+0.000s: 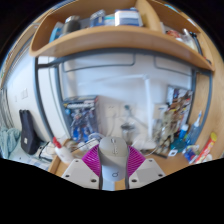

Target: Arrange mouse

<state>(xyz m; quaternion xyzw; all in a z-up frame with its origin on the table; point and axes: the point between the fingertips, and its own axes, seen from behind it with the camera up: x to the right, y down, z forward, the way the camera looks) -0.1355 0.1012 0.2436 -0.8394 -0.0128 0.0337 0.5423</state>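
A light grey computer mouse [112,160] with a scroll wheel and a small logo sits between my two fingers, its nose pointing away from me. The magenta pads [93,161] press against both of its sides. My gripper [112,165] is shut on the mouse and holds it raised above the wooden desk [165,165], in front of a white wall and window area.
A wooden shelf [110,40] with boxes and bottles runs overhead. A black object [28,135] stands at the left. Cluttered small items [75,115] and boxes [180,115] lie at the desk's back, left and right.
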